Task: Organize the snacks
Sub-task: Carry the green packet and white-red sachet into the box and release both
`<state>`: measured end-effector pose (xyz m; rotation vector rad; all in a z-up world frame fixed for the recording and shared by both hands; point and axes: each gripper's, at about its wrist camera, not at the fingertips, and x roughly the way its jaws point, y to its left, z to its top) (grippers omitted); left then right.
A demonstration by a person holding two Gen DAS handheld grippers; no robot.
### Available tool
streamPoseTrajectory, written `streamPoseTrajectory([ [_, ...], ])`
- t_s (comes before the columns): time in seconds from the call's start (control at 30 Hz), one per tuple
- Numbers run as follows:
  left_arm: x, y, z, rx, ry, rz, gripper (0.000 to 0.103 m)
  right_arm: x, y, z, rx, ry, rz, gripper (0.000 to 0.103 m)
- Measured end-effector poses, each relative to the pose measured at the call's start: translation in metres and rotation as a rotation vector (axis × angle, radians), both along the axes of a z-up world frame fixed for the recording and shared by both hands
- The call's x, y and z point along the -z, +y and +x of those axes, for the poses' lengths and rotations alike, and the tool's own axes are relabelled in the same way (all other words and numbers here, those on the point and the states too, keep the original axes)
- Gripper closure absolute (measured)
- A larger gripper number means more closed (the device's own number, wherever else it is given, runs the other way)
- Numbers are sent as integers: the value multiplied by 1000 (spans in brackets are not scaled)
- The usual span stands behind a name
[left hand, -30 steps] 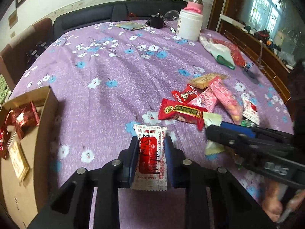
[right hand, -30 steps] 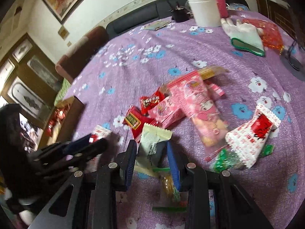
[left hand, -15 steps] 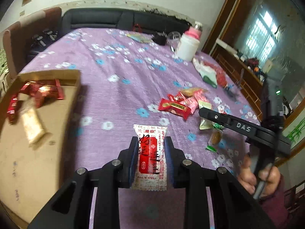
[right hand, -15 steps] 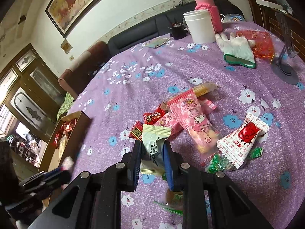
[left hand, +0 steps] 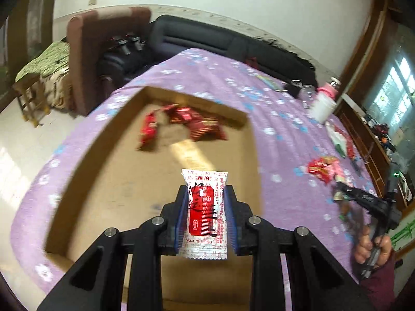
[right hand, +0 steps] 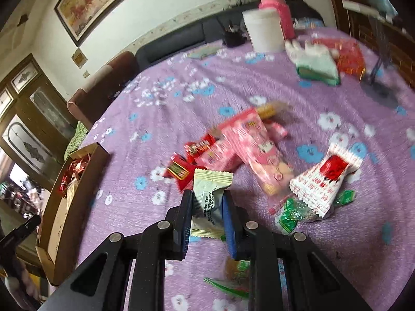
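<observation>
Left wrist view: the left tool (left hand: pixel 206 216), clamping the white-and-red packet (left hand: pixel 205 213), has swung from the snack pile to over the cardboard box (left hand: pixel 85 171), ready to drop; the right tool (right hand: pixel 208 216) has pinched a pale packet (right hand: pixel 210 199) at the desk's pile.

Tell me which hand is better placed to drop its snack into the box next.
Left. The left gripper holds its white-and-red packet right over the cardboard box; the right gripper grips a pale packet back by the snack pile.
</observation>
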<state>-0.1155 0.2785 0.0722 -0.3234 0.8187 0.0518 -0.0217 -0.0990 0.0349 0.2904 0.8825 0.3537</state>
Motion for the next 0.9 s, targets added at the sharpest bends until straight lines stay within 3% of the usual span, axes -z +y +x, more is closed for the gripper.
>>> streamPoseTrajectory([
  [0.13,4,36,5,-39,33,-20,77,-21,24,-15,-59,-19,2,79],
  [0.4,15,67,39,-58,94,-1,76,-46,137,-17,-297,-18,-25,79],
  [0.6,30,74,61,-31,120,-1,76,-40,223,-1,-417,4,-68,79],
  [0.8,38,90,70,-56,164,-82,74,-32,285,16,-476,10,-127,78],
  [0.9,40,93,70,-37,171,-122,69,-24,302,23,-478,5,-166,78],
])
